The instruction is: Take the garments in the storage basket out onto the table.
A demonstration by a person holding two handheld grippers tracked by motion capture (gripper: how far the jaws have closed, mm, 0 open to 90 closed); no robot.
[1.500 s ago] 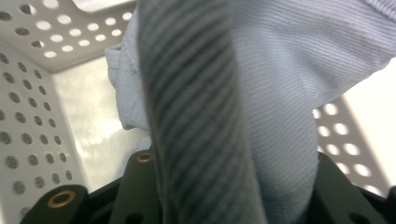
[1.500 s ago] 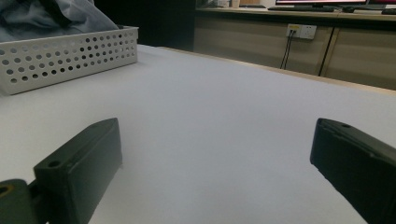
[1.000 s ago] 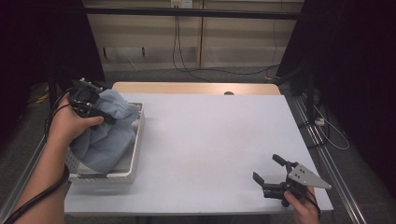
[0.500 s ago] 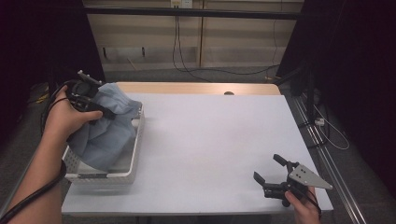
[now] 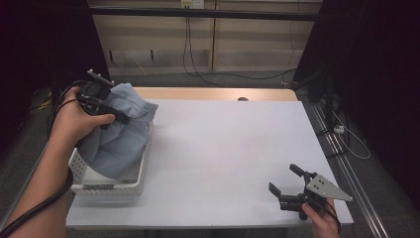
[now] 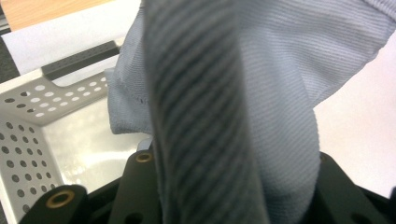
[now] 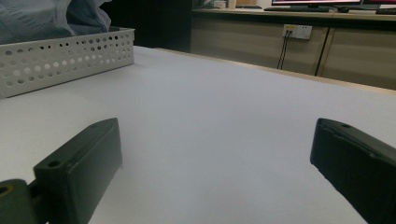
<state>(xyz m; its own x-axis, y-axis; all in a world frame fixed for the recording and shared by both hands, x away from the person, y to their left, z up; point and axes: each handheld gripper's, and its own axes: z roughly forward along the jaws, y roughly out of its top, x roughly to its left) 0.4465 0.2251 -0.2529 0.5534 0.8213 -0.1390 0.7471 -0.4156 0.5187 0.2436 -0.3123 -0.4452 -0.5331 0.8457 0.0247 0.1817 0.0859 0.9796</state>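
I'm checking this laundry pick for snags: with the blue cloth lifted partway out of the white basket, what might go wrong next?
1. The blue cloth hangs with its lower end inside the white basket, so it may drag or tip the light basket.
2. The left hand-held gripper pinches one bunched fold; the cloth could slip free.
3. The right hand-held gripper sits open, far off, unable to steady anything.

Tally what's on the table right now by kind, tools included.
Light blue cloth garment, held up by the left tool over the basket: 1
White perforated plastic basket: 1
Black two-jaw tools, left tool gripping the cloth, right tool open on the white table: 2
Total: 4
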